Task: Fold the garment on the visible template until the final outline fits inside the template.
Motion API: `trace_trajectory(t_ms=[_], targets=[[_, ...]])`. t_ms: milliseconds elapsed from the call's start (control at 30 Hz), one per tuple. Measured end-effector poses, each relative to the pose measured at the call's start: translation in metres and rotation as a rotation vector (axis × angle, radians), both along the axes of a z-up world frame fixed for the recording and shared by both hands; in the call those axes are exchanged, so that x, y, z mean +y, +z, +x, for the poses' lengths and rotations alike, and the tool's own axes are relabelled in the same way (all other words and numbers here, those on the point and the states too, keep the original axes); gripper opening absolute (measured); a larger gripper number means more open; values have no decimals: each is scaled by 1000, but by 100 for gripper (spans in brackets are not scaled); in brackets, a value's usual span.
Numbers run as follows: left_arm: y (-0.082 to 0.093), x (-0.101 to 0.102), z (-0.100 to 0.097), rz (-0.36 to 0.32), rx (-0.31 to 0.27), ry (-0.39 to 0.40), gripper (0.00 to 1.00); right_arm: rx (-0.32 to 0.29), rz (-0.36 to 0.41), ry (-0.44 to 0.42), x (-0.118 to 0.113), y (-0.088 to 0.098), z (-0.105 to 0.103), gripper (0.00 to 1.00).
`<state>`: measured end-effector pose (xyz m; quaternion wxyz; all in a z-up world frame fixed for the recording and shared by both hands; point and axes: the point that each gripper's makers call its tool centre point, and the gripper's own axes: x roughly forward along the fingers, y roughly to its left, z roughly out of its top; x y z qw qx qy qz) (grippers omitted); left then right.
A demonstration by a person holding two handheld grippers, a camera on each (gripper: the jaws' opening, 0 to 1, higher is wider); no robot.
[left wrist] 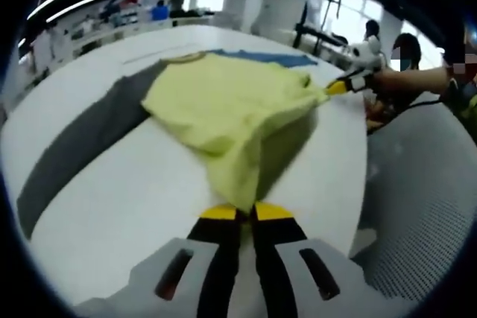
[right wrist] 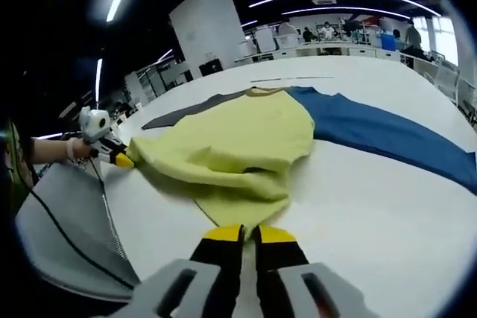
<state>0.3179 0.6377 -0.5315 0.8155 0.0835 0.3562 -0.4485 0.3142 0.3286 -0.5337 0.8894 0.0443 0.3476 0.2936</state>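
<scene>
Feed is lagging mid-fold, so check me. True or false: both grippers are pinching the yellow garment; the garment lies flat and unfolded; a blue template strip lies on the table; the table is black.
1. Both grippers pinch the yellow garment: true. The left gripper and the right gripper each clamp an edge.
2. It lies flat, unfolded: false. It is bunched and lifted.
3. A blue strip lies on the table: true.
4. The table is black: false, it is white.
</scene>
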Motion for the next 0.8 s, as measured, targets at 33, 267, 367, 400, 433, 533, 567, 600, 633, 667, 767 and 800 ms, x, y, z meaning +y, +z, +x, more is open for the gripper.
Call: trace_trajectory(t_ms=[33,267,367,400,433,533,567,600,633,667,767,800], targets=[[1,0,0,-9,12,6,2,0,3,-3,0,1,0,0],[8,-1,-9,-66,117,23,0,-3,0,0,-9,10,-1,0],[13,-4,-13,-107,178,54,0,4,4,-3,-14,14,-4,0],[14,-4,-15,-115,199,62,0,4,6,-4,-16,17,-5,0],[15,-4,-16,-125,219,69,0,8,8,-6,-17,18,-6,0],[15,-2,-23,-128,300,102,0,15,9,-10,-22,22,-10,0],[14,-1,-25,-127,319,107,0,15,4,-10,-24,23,-12,0],[14,-1,-26,-126,332,108,0,14,-2,-9,-25,24,-13,0],[13,-2,-30,-128,350,101,0,21,-8,-11,-29,24,-16,0],[13,-2,-30,-126,349,100,0,27,-12,-13,-32,23,-17,0],[9,0,-37,-116,397,110,0,47,-8,-19,-40,23,-25,0],[9,-1,-38,-119,412,112,0,55,-4,-21,-41,23,-28,0]])
